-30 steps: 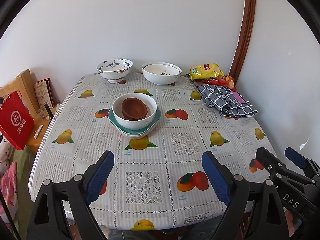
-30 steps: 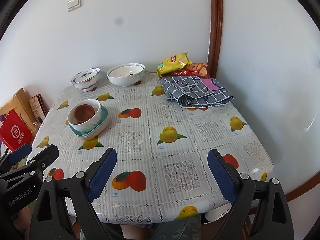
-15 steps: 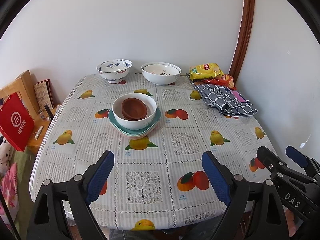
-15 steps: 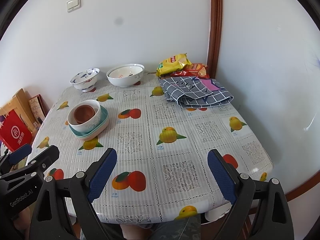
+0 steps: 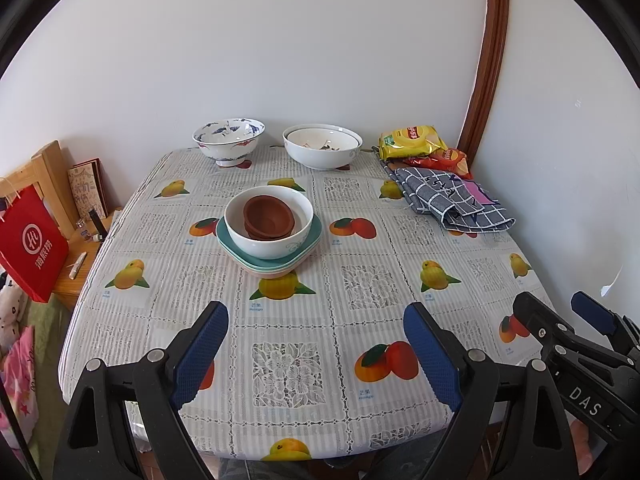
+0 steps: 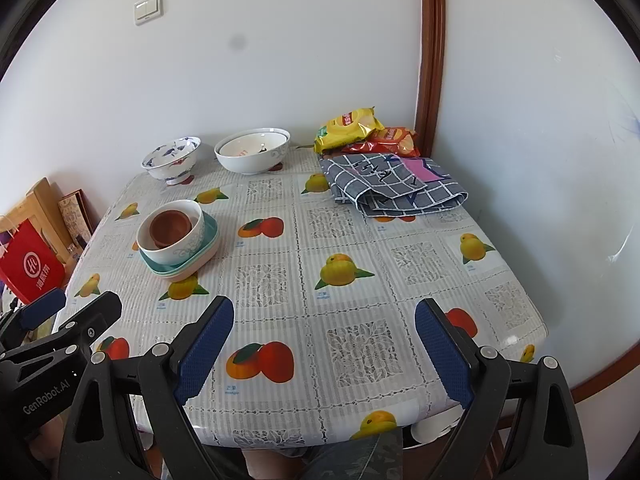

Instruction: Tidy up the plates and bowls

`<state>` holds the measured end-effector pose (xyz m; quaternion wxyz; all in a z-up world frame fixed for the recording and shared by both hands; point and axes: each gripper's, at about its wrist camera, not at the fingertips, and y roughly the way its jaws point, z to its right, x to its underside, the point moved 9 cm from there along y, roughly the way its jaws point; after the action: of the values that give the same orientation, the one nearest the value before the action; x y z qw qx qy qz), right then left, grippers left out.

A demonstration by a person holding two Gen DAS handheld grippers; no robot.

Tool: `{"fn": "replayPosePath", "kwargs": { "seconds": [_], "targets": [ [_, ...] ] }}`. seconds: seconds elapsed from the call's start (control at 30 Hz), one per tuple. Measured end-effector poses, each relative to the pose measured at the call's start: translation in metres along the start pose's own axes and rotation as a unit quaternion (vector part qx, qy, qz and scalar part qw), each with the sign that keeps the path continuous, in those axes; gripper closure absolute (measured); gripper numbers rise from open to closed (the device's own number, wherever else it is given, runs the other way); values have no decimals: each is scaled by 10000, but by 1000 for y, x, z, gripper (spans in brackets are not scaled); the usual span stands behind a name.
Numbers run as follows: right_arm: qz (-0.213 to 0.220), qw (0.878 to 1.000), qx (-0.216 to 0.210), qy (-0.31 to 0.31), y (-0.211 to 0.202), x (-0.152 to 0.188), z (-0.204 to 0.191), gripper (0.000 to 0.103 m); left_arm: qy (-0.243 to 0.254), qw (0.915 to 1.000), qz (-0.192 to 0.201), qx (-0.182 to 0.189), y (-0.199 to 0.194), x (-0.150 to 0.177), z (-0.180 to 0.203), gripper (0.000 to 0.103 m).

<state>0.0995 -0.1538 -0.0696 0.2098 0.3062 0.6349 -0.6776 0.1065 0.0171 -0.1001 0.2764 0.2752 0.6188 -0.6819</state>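
A stack stands mid-table: brown clay bowls (image 5: 267,216) (image 6: 171,225) nested in a white bowl (image 5: 269,240) (image 6: 176,250), on teal and pink square plates (image 5: 276,265) (image 6: 188,266). At the far edge are a blue-patterned footed bowl (image 5: 229,140) (image 6: 171,158) and a large white bowl (image 5: 322,148) (image 6: 253,152). My left gripper (image 5: 316,344) hangs open over the near edge, well short of the stack, nothing between its fingers. My right gripper (image 6: 324,348) is open too, empty, to the stack's right. Each gripper shows at the other view's edge.
Snack bags (image 5: 412,142) and a folded checked cloth (image 5: 448,200) fill the far right corner beside a wooden door frame (image 5: 486,80). Left of the table (image 5: 360,288) stand a red paper bag (image 5: 32,244) and a wooden chair (image 5: 36,176). A person's knees show below the near edge.
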Motion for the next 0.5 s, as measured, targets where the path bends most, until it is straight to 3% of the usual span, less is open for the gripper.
{"fn": "replayPosePath", "kwargs": {
  "seconds": [0.5],
  "targets": [
    [6,10000,-11,10,-1,0,0,12,4,10000,-1,-10,0,0,0,14]
  ]
}}
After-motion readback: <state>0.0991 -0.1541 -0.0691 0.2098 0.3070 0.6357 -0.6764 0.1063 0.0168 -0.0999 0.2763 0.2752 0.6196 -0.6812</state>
